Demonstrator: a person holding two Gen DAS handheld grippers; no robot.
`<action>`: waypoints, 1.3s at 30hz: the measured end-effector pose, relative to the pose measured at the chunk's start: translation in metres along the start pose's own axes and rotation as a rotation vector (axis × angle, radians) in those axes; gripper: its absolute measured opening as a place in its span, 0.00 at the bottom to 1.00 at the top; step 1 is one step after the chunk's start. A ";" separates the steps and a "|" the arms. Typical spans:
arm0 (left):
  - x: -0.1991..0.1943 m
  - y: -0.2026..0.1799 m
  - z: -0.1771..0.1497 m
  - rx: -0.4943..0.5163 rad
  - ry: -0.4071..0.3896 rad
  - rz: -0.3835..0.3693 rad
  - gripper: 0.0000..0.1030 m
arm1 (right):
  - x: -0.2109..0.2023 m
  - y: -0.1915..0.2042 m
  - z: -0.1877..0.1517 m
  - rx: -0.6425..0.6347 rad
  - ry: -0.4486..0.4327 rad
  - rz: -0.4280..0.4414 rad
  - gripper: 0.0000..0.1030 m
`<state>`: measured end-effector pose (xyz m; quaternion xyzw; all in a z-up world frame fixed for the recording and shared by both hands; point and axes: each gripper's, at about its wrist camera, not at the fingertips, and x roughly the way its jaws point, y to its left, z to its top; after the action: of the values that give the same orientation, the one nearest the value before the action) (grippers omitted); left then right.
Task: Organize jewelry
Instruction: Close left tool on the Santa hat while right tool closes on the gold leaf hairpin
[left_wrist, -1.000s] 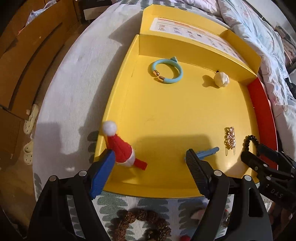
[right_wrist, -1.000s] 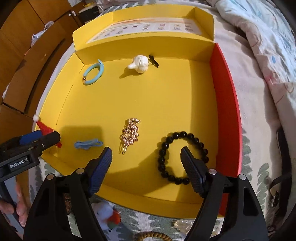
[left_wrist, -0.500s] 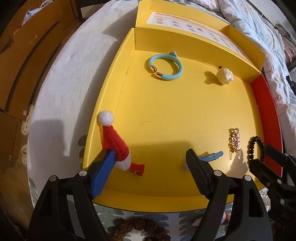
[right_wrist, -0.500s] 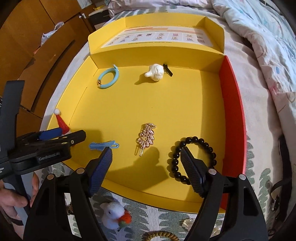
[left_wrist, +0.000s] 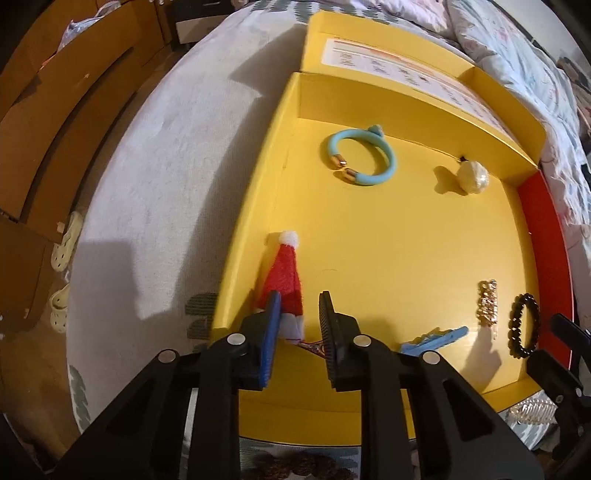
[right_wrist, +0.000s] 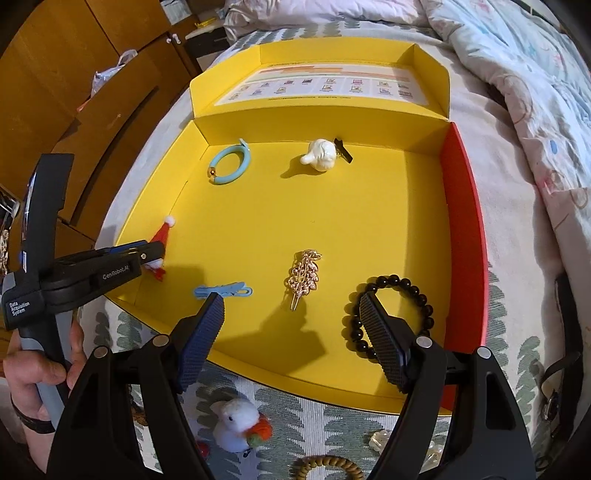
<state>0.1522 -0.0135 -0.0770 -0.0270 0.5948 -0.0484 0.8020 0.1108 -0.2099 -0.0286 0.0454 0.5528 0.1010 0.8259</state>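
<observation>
Inside the yellow box (left_wrist: 406, 240), at its near-left corner, the left tongs (left_wrist: 297, 321) pinch the Santa-hat clip (left_wrist: 282, 280), while the right tongs (right_wrist: 291, 339) hover spread above the black bead bracelet (right_wrist: 410, 291).

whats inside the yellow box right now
In the yellow cardboard box: turquoise open bangle, white shell clip, red Santa-hat clip, blue clip, gold leaf clip, black bead bracelet, part hidden.

"GenRobot.AI" is printed in white on the black plastic left gripper (right_wrist: 147, 254); "Data Acquisition System" sits on its body lower down (the yellow cardboard box (right_wrist: 430, 66) lid chart is illegible).
</observation>
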 end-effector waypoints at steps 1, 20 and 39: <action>-0.001 -0.002 -0.003 0.008 0.004 -0.016 0.21 | 0.000 0.000 0.000 0.001 0.001 -0.002 0.75; 0.001 -0.014 -0.002 0.051 -0.006 0.163 0.21 | 0.035 0.007 0.012 -0.035 0.061 -0.006 0.69; 0.012 -0.024 -0.010 0.095 0.016 0.145 0.38 | 0.059 0.022 0.013 -0.085 0.106 -0.033 0.37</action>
<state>0.1447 -0.0386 -0.0888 0.0543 0.5986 -0.0186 0.7990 0.1421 -0.1752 -0.0722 -0.0043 0.5916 0.1130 0.7983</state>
